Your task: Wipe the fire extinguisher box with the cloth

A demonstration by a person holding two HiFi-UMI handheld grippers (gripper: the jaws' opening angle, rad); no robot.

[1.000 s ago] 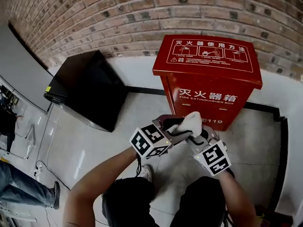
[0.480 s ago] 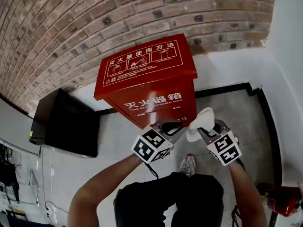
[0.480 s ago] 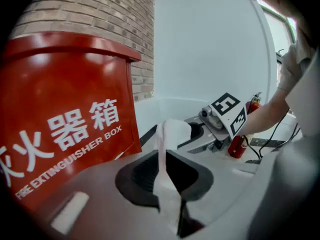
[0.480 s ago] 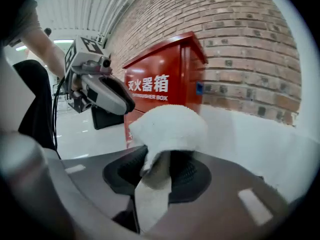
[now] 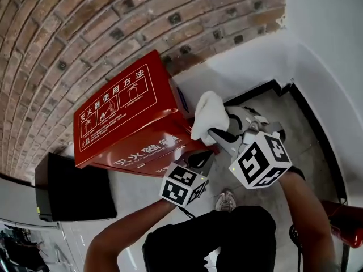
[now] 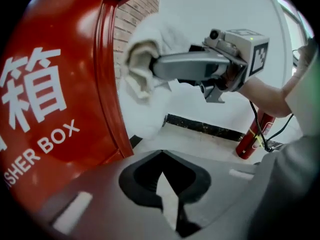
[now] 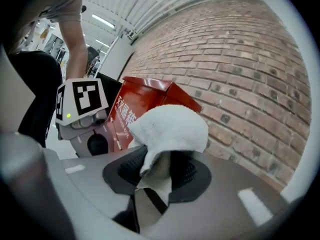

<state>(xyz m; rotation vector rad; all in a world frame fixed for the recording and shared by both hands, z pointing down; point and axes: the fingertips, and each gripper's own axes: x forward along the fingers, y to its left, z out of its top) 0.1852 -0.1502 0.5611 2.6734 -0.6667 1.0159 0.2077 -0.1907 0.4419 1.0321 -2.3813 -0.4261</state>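
The red fire extinguisher box stands against the brick wall, its lid printed with white instructions. My right gripper is shut on a white cloth and holds it against the box's upper right corner, beside the lid edge. In the right gripper view the cloth bulges over the jaws of the right gripper, with the box behind it. My left gripper hangs lower, by the box's front right edge, its jaws together with nothing in them. Its own view shows the box front and the cloth.
A black cabinet stands left of the box. A loose red fire extinguisher lies on the floor at the right, by the white wall with a black baseboard. My legs and a shoe are below the grippers.
My right gripper has carried the cloth up from in front of the box to its upper right corner. The left gripper has stayed low by the front. The view has swung right.
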